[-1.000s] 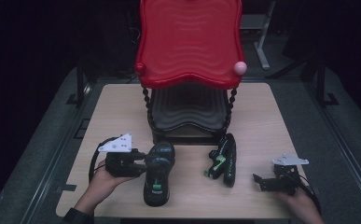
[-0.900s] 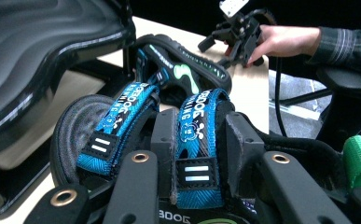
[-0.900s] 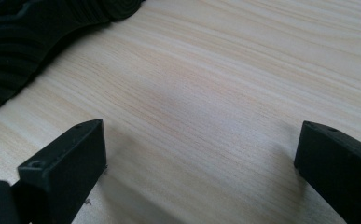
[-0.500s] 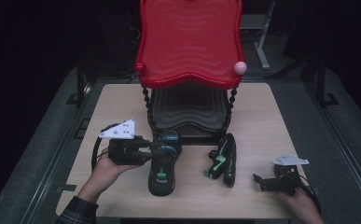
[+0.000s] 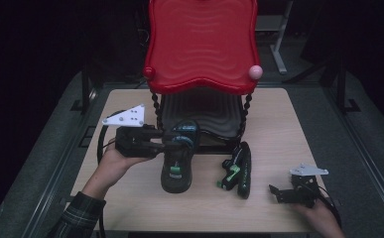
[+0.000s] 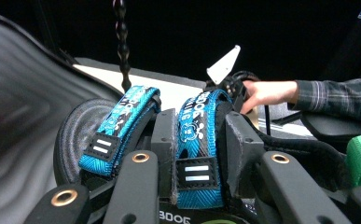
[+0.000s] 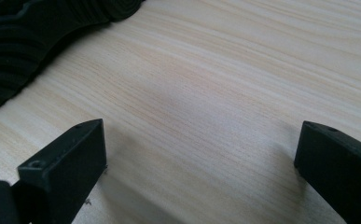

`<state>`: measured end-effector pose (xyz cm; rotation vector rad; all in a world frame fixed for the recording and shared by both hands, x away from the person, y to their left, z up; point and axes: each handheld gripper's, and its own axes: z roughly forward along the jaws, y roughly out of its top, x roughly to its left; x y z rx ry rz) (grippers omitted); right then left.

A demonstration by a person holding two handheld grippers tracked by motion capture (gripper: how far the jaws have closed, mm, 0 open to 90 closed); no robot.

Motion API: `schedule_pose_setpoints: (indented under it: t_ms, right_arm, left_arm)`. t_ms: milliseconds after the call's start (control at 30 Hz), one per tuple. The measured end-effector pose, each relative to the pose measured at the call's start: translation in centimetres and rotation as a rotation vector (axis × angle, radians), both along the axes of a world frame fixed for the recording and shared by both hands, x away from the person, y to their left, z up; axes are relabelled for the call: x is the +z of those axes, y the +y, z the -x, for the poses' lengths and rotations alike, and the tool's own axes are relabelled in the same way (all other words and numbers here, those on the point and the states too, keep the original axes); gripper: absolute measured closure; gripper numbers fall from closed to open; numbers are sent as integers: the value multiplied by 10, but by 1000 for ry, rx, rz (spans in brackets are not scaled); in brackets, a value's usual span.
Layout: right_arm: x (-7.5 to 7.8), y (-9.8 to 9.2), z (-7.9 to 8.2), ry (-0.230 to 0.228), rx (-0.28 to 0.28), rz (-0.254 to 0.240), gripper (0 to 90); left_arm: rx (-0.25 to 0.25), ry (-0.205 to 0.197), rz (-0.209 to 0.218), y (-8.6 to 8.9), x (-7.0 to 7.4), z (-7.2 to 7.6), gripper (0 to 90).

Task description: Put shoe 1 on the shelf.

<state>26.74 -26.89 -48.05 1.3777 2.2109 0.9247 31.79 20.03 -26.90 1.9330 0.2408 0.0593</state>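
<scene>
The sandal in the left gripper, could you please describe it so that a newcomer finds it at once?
Start at the two-tier red and black stand at the table's far middle. Just in front of its lower black shelf, the left gripper grips a black sandal. Its blue straps face up, whereas the other sandal lies on edge, ungripped.

on the counter (image 5: 279, 119), one sandal (image 5: 177, 158) stands before the tiered stand (image 5: 202, 44), the other sandal (image 5: 239, 169) lying to its right.

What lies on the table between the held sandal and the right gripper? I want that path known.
The second sandal lies on its side between the held sandal and the right gripper, in the high view.
</scene>
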Motion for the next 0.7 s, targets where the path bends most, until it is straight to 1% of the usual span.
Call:
schedule_pose_setpoints:
  t_ms: [300, 500, 567, 700]
  right_arm:
    - [0, 0, 0, -1, 0, 0, 18]
    - [0, 0, 0, 0, -1, 0, 18]
    - [0, 0, 0, 0, -1, 1, 18]
    - [0, 0, 0, 0, -2, 1, 18]
  left_arm:
    - [-22, -42, 12, -6, 30, -7, 687]
    - [-36, -62, 27, -11, 51, -11, 689]
    - [-41, -62, 38, -12, 57, -13, 689]
    - [-52, -74, 46, -16, 71, -16, 689]
